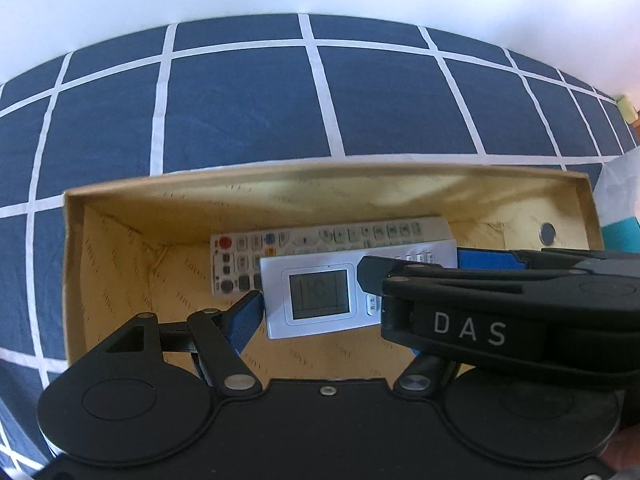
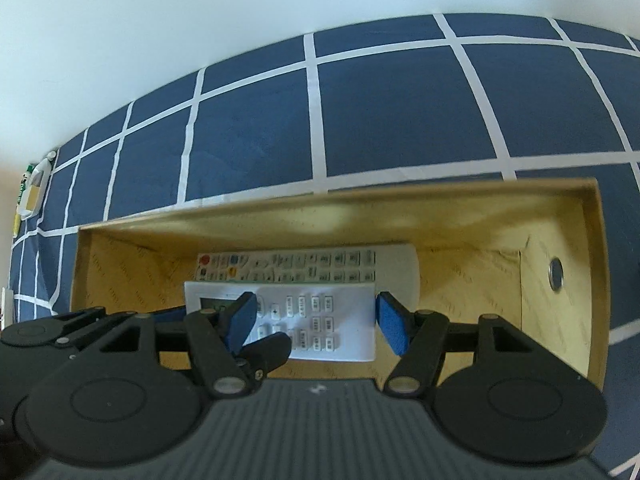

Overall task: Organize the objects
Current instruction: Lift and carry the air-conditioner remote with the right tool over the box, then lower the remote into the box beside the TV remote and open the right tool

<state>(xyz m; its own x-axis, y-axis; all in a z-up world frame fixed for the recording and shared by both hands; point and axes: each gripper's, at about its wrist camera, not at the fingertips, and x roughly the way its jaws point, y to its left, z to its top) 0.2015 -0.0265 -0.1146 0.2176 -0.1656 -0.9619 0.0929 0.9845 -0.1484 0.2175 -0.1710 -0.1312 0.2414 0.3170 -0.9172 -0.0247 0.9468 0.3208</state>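
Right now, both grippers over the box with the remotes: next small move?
Probably lift the right gripper straight up and out. Its jaws stand open either side of the white AC remote, which already lies in the cardboard box, overlapping the TV remote. The left gripper also looks open beside it.

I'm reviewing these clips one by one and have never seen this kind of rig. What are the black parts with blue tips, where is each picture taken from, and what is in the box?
No robot here: a person holds a two-finger gripper in each hand, each with a fisheye camera looking along its fingers. One picture is from the left gripper, the other from the right gripper. The blue tips are finger pads.

A cardboard box sits on a blue checked bedsheet. Inside lie a long TV remote and, overlapping it, a white air-conditioner remote with a screen. Both grippers are open, their pads flanking that remote; neither is visibly clamped on it. The black arm marked DAS in the left view is the right gripper.
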